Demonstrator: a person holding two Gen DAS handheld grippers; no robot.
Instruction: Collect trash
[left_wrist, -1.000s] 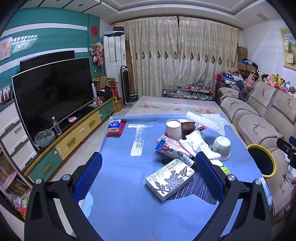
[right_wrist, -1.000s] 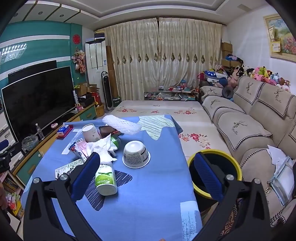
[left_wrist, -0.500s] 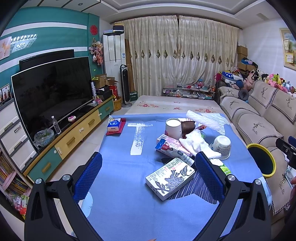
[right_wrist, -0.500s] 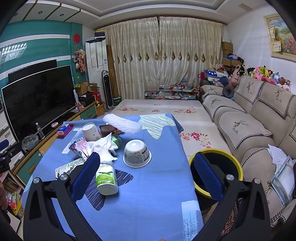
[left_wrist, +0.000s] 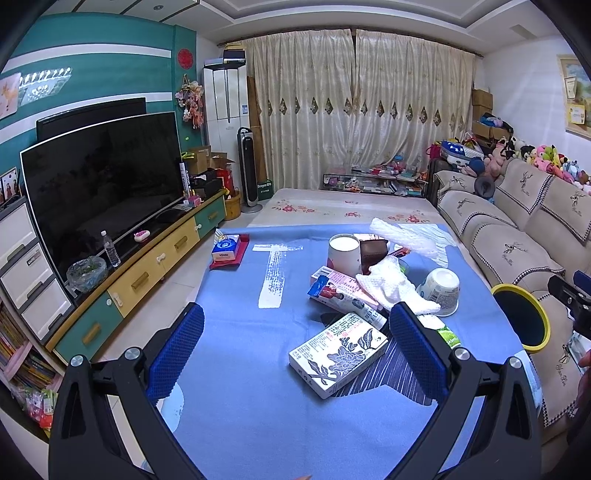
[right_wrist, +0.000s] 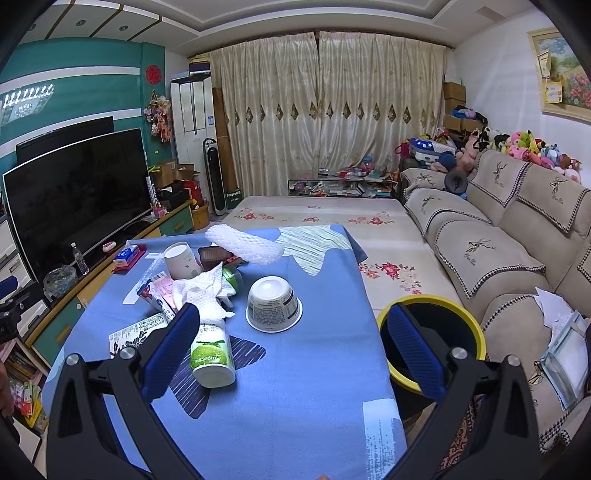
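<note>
Trash lies in a heap on the blue tablecloth (left_wrist: 236, 391): a flat flower-printed box (left_wrist: 338, 354), a pink carton (left_wrist: 345, 295), a white paper cup (left_wrist: 344, 253), crumpled white tissue (left_wrist: 391, 282), an upturned white bowl (right_wrist: 273, 301), a green-label bottle (right_wrist: 212, 352) on its side and white foam wrap (right_wrist: 243, 245). A yellow-rimmed black bin (right_wrist: 432, 341) stands at the table's right edge. My left gripper (left_wrist: 295, 341) is open above the near table, the box between its fingers' lines. My right gripper (right_wrist: 291, 347) is open, empty, between bottle and bin.
A tissue pack on a red cloth (left_wrist: 227, 251) lies at the table's far left. A TV (left_wrist: 99, 181) on a long cabinet runs along the left. A beige sofa (right_wrist: 517, 240) lines the right, with papers (right_wrist: 561, 339) on its near seat.
Both views have shifted very slightly; the objects on the table have not moved and both grippers stay open.
</note>
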